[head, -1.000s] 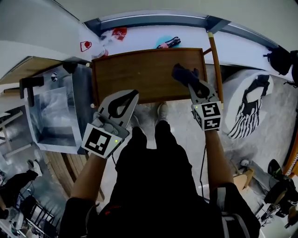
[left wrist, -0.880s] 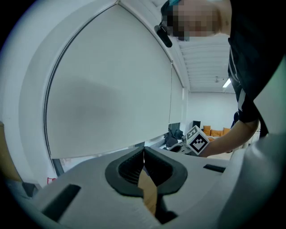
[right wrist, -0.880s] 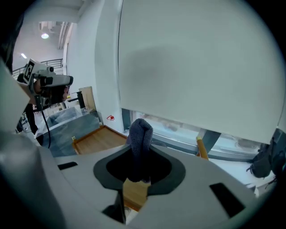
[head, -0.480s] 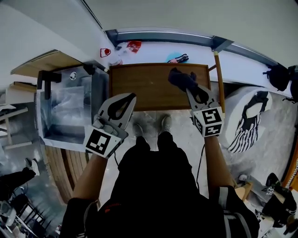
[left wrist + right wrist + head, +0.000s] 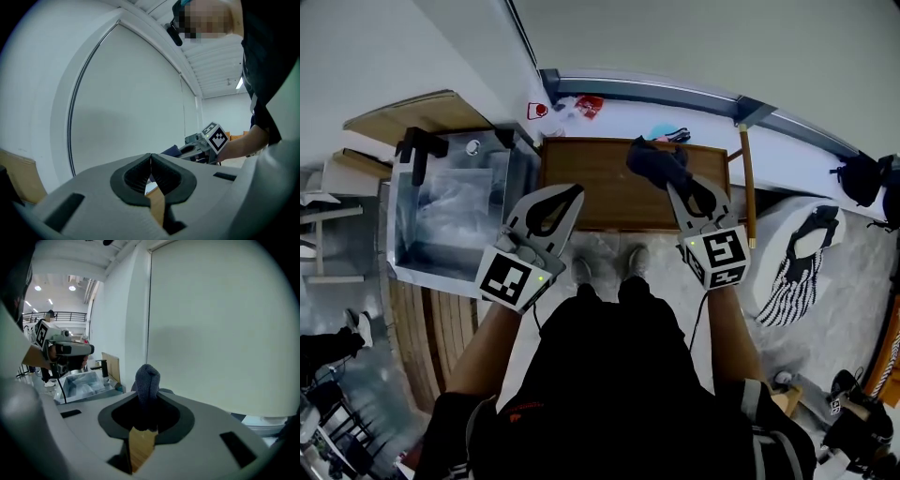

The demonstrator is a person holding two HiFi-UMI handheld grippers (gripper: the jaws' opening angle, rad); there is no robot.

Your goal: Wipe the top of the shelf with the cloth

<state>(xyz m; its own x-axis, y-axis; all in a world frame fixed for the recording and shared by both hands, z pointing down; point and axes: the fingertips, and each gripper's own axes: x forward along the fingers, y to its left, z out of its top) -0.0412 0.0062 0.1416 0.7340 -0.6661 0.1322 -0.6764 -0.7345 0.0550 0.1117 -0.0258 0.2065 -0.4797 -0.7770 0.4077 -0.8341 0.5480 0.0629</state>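
My right gripper (image 5: 678, 187) jaws clamp the cloth (image 5: 654, 161) at the shelf (image 5: 598, 187) top's right end — most of the wiping seemingly remains; my left gripper (image 5: 567, 197) jaws are together, empty

The right gripper (image 5: 146, 401) had its two jaws closed on a dark blue-grey cloth (image 5: 147, 378), whose rounded, bunched end stood up above the jaw tips. Under the jaws, through the gap in the gripper's body, a strip of light wooden surface (image 5: 141, 448) showed. Straight ahead of the gripper stood a plain pale wall (image 5: 215, 324). Off to its left lay a steel sink (image 5: 82, 383) with a black tap (image 5: 104, 366) at its far edge and an upright wooden panel (image 5: 112, 366) just beyond that. Further left, the left gripper (image 5: 86, 349) hung above the sink, its marker cube turned towards the camera.
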